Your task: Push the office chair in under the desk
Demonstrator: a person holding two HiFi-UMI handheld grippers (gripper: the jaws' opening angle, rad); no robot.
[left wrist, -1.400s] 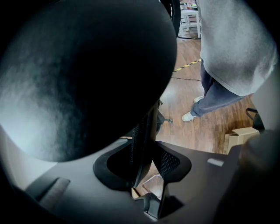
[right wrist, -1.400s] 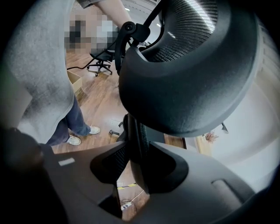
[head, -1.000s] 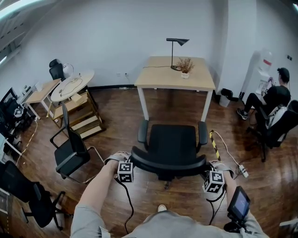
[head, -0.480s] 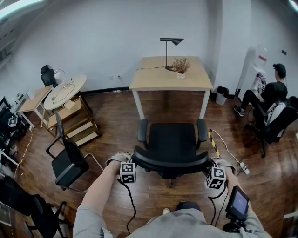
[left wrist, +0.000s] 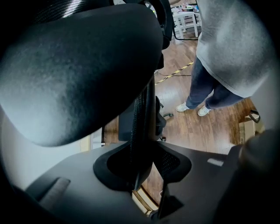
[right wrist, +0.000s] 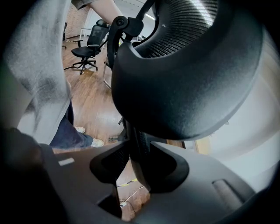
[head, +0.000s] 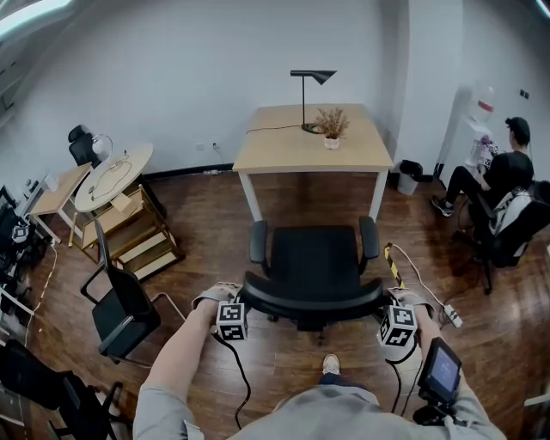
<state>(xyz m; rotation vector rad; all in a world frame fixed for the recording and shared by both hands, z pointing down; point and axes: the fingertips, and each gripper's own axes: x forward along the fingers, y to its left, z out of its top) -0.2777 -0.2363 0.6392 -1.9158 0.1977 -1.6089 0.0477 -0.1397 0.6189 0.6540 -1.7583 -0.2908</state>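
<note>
In the head view the backrest of the office chair (head: 311, 262) hides the jaws of the 2 grippers, the left gripper (head: 232, 314) and the right gripper (head: 397, 323). Its seat covers most of its base. A black chair (head: 39, 382) at the lower left is cut by the edge. Things on the round table (head: 112, 168) are too small to tell. In the left gripper view the headrest (left wrist: 74, 65) is a blur.

We get an evenly bright room, with a ceiling strip light (head: 34, 13) glaring far left. Fisheye bends the walls (head: 172, 60) at the edges. Both gripper views blur the near chair back (left wrist: 78, 70); corners go black.
</note>
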